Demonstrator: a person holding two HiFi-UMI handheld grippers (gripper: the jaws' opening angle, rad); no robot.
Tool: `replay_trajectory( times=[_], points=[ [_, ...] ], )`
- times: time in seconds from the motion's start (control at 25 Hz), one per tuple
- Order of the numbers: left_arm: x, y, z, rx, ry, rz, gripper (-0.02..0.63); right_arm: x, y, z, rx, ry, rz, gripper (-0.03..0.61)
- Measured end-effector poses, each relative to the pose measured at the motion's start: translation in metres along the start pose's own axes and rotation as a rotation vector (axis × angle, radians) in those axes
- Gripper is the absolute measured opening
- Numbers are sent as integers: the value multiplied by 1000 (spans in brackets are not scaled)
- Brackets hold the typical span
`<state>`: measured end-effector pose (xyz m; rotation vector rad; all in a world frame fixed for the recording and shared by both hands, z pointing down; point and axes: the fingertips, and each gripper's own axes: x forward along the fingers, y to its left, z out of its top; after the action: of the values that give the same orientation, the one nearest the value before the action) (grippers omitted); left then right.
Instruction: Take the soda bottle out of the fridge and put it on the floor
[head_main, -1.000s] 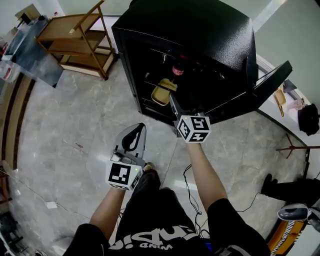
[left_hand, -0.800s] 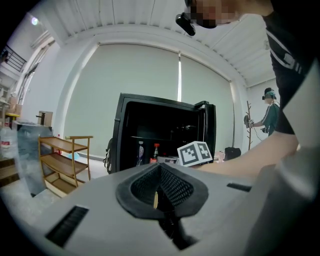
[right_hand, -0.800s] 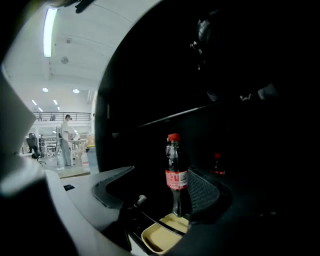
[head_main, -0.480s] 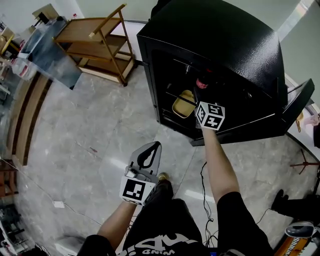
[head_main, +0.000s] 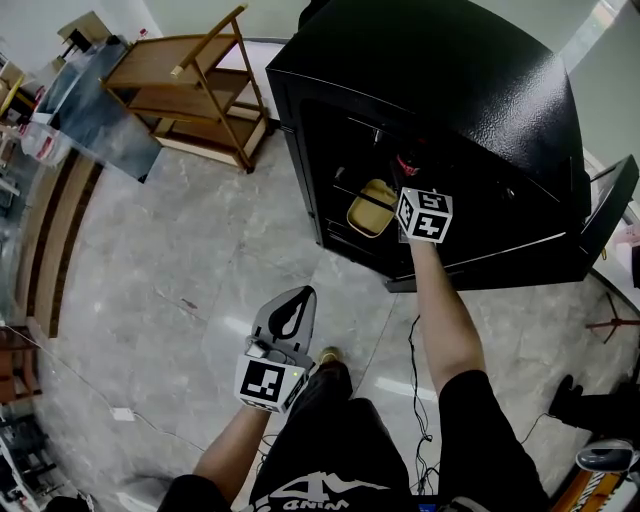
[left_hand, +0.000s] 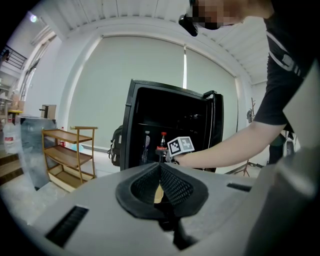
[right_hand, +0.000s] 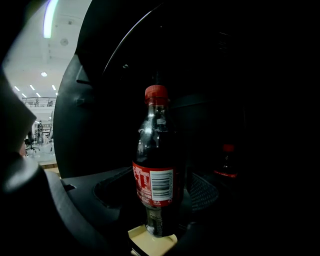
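A dark soda bottle (right_hand: 155, 165) with a red cap and red label stands upright on a shelf inside the black fridge (head_main: 480, 90). Its cap (head_main: 407, 163) shows just beyond my right gripper (head_main: 408, 180), which reaches into the fridge. In the right gripper view the bottle stands between the right gripper's (right_hand: 159, 192) open jaws, with a gap on each side. My left gripper (head_main: 302, 295) hangs low over the floor in front of me, shut and empty. From the left gripper (left_hand: 160, 167) view the bottle (left_hand: 163, 141) shows beside the right marker cube.
The fridge door (head_main: 612, 205) stands open at the right. A yellow container (head_main: 370, 208) sits on a lower shelf under the bottle. A second red-labelled bottle (right_hand: 227, 165) shows dimly deeper inside. A wooden shelf cart (head_main: 190, 90) stands to the left. A cable (head_main: 418, 350) runs over the floor.
My right gripper has moved forward into the fridge until its jaws flank the bottle. The left gripper stays low and shut.
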<state>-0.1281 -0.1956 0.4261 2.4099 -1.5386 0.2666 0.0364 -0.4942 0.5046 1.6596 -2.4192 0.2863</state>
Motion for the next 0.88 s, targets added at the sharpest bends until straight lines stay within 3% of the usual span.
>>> replay_trajectory(
  times=[0.28,0.48,0.88],
  points=[
    [2,2,-6,-22,15,-1,8,7,0,1,-6,16,7,316],
    [-2,5,-2,3,-24,-6,9,-2,2,0,-25,30,0,316],
    [-29,-25,12,-14,-32,-13,8,-72,38,2,-66,37,42,314]
  ],
)
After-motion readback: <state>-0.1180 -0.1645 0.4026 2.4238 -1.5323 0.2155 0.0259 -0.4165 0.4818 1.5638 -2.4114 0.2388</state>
